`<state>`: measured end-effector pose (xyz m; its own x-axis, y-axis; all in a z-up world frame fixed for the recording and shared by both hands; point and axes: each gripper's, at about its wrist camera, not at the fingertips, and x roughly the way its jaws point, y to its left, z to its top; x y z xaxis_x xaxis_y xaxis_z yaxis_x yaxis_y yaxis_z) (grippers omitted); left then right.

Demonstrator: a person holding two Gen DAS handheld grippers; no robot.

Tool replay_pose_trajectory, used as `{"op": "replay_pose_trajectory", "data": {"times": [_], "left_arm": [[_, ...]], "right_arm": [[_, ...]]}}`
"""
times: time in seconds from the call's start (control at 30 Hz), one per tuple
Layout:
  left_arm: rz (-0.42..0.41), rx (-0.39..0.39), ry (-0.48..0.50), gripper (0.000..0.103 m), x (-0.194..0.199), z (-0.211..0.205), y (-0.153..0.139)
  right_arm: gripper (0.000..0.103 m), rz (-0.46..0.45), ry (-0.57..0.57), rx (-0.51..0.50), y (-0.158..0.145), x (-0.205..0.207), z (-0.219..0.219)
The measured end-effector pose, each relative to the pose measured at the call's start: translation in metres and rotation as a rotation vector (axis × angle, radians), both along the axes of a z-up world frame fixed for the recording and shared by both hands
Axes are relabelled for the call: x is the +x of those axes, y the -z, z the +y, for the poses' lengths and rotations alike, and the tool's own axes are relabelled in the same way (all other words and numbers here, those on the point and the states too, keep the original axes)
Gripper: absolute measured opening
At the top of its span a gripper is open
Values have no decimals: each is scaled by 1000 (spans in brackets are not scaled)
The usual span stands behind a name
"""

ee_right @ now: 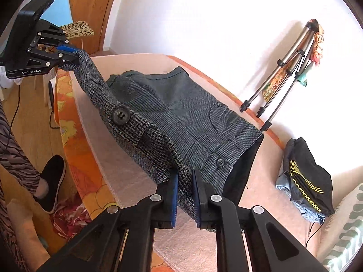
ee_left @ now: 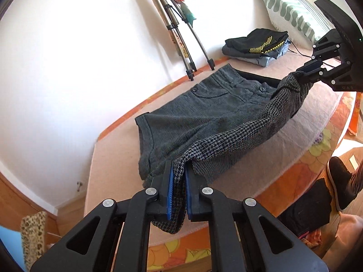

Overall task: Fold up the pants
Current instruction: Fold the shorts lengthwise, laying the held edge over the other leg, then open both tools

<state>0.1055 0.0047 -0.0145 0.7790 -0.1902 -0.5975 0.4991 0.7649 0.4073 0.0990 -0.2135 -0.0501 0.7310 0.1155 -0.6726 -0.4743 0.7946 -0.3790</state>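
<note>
A pair of dark grey houndstooth shorts [ee_left: 192,117] lies on a pink blanket [ee_left: 113,158], waistband toward the far end. My left gripper [ee_left: 179,181] is shut on the near hem edge of the shorts and lifts it. My right gripper [ee_right: 185,188] is shut on the near waistband corner, also lifted; it shows in the left wrist view [ee_left: 306,71]. The left gripper shows in the right wrist view [ee_right: 72,55]. The near side of the shorts [ee_right: 181,117] hangs stretched between the two grippers above the blanket.
A stack of folded clothes [ee_left: 258,45] lies at the far end of the blanket, next to a green-patterned pillow [ee_left: 292,9]. A folded tripod [ee_left: 181,36] leans on the white wall. A person's foot in a black shoe [ee_right: 51,181] stands beside the bed.
</note>
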Motion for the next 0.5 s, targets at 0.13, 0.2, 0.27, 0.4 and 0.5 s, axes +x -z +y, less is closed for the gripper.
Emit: {"op": "replay_pose_trajectory", "data": {"times": [0.13, 0.2, 0.27, 0.4, 0.5], "left_arm": [[-18, -13, -5, 8, 39, -5, -19], [-25, -12, -10, 8, 58, -8, -23], [-38, -9, -13, 8, 75, -12, -27], [-62, 1, -13, 8, 110, -19, -32], [-39, -10, -16, 8, 142, -24, -34]], "right_arm": [[8, -32, 29, 10, -19, 27, -5], [8, -51, 39, 1, -27, 41, -5], [8, -66, 48, -11, -34, 57, -6], [8, -74, 69, -32, -42, 92, -10], [7, -74, 89, -64, -45, 128, -15]]}}
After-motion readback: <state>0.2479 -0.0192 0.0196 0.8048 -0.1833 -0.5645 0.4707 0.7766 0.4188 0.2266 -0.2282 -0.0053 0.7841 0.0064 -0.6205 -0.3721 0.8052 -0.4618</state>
